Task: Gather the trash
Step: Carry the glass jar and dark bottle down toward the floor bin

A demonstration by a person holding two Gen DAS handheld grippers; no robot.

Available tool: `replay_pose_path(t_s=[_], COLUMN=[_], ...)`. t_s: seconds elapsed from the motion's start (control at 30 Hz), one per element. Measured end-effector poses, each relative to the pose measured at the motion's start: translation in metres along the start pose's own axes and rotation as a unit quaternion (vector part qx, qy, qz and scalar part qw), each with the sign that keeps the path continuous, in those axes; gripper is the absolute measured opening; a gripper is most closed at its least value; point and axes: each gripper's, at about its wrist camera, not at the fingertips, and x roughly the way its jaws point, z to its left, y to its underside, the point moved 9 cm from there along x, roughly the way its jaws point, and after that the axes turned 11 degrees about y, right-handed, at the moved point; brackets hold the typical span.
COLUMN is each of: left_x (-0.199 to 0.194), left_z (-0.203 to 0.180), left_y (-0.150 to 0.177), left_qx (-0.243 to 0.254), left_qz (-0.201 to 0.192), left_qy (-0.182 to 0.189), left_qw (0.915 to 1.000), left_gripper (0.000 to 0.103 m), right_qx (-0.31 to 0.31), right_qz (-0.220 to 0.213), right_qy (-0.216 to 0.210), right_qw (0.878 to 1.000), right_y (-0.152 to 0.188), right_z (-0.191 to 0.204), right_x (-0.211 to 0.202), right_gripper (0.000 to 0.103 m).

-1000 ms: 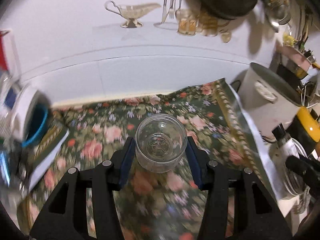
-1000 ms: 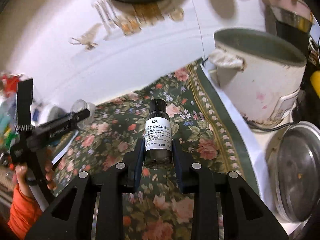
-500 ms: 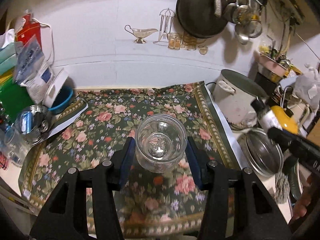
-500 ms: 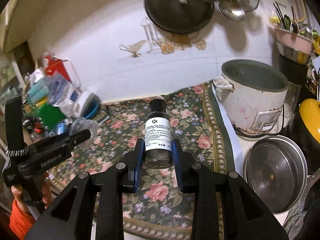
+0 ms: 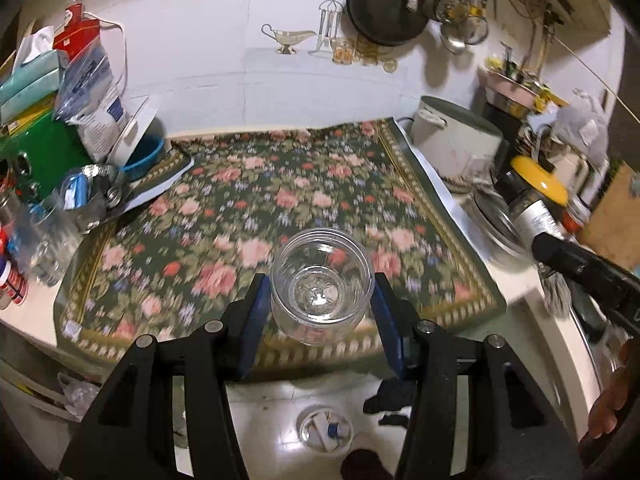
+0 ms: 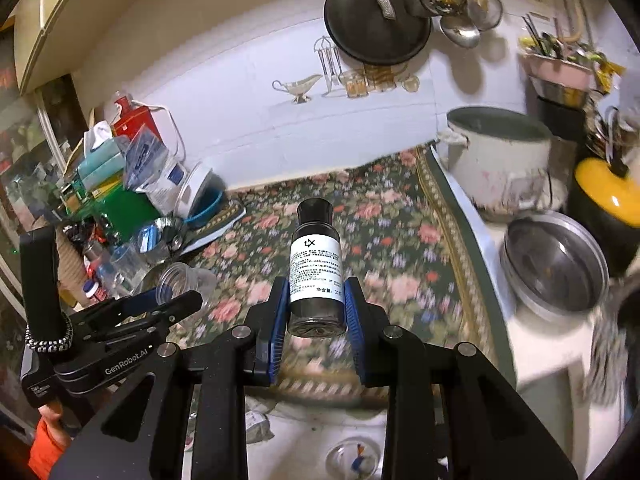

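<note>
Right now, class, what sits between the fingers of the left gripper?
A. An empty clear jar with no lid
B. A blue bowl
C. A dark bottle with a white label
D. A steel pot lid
A: in the left wrist view the left gripper has its blue pads on either side of the clear jar, open-topped and empty; the labelled bottle is in the right gripper.

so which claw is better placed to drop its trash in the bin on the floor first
Left, probably. The left claw holds the clear jar almost straight above the bin. The right claw, holding the dark bottle, sees that bin slightly off to one side.
</note>
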Motion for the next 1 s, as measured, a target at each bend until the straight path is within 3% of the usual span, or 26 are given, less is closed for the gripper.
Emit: replay_pose_path(t_s=[0.23,0.47,0.7,1.0], left_x=[-0.049,-0.067,-0.035,0.049], left_z=[0.009,0.007,0.002,-0.016], left_y=[0.057,0.099,0.146,0.242], left_qx=[0.023,0.007,-0.021,-0.060], left_qz=[0.023,0.050,0.085,0.139], left_qy=[0.013,0.026,0.036,0.029], left_qw=[0.9994,0.9984,0.9955,0.9881], left_gripper=[0.050,0.050,0.050,0.050], right_qx=[0.025,0.016,0.016,-0.001], right_qz=[0.019,0.052,0.096,0.156], right_qy=[0.022,0.032,0.041,0.042], right_qw=[0.999,0.998,0.994,0.987], right_y=[0.057,0.096,0.143,0.217], right_z=[0.037,0.058,0.048,0.007], right_x=[-0.033,-0.048,-0.035,0.001], right_gripper=[0.026,0.026,0.025,0.026])
